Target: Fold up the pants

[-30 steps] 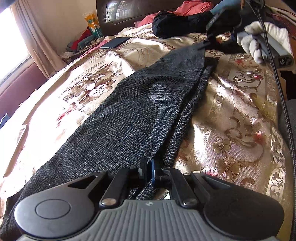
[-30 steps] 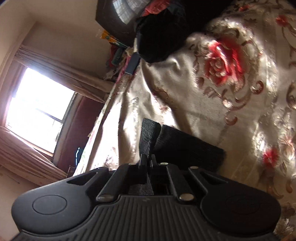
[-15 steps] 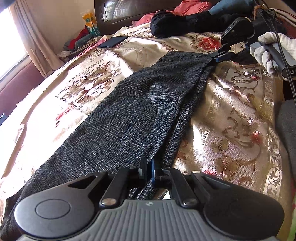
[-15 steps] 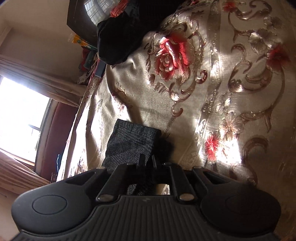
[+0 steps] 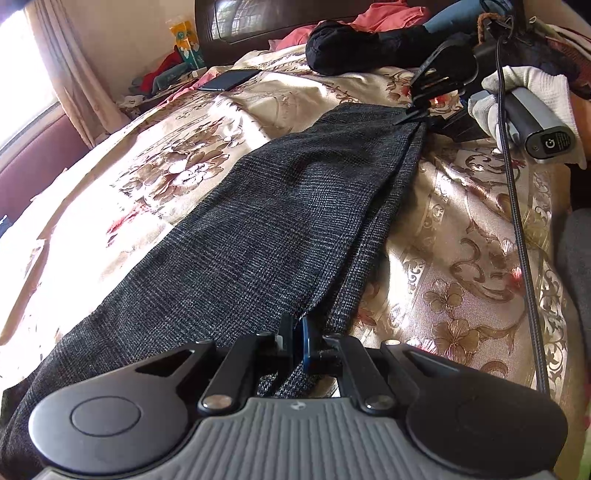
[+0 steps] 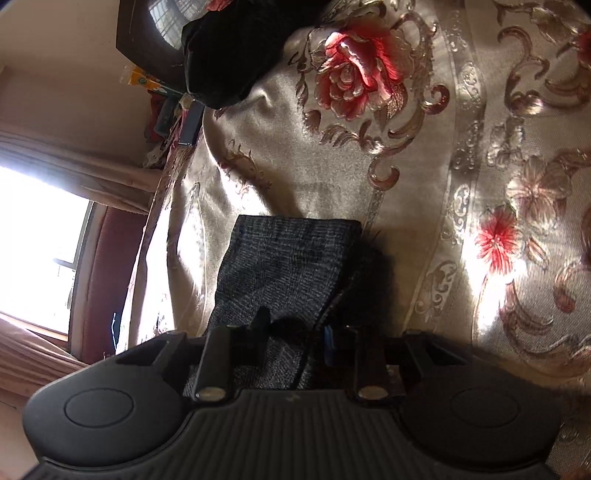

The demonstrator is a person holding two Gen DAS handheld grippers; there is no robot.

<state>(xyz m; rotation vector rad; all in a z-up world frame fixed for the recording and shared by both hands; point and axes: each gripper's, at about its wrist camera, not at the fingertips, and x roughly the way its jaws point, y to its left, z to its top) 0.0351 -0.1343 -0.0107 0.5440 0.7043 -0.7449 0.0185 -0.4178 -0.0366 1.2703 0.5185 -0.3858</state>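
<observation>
Dark grey woven pants (image 5: 280,221) lie stretched along a floral gold bedspread (image 5: 461,236), folded lengthwise. My left gripper (image 5: 297,332) is shut on the near end of the pants. My right gripper (image 5: 417,114), held by a white-gloved hand (image 5: 517,88), is at the far end of the pants. In the right wrist view the right gripper (image 6: 295,332) is open, its fingers standing apart on either side of the pants end (image 6: 291,258), which lies flat on the bedspread (image 6: 406,147).
A black garment bundle (image 5: 369,44) and pink clothes (image 5: 380,18) lie by the dark headboard (image 5: 258,18). A phone (image 5: 229,79) lies on the bed at the far left. A black cable (image 5: 517,221) hangs at the right. Curtain and window are at the left.
My right gripper has lowered the far end of the pants onto the bedspread and opened, letting it go. My left gripper has kept its hold and place.
</observation>
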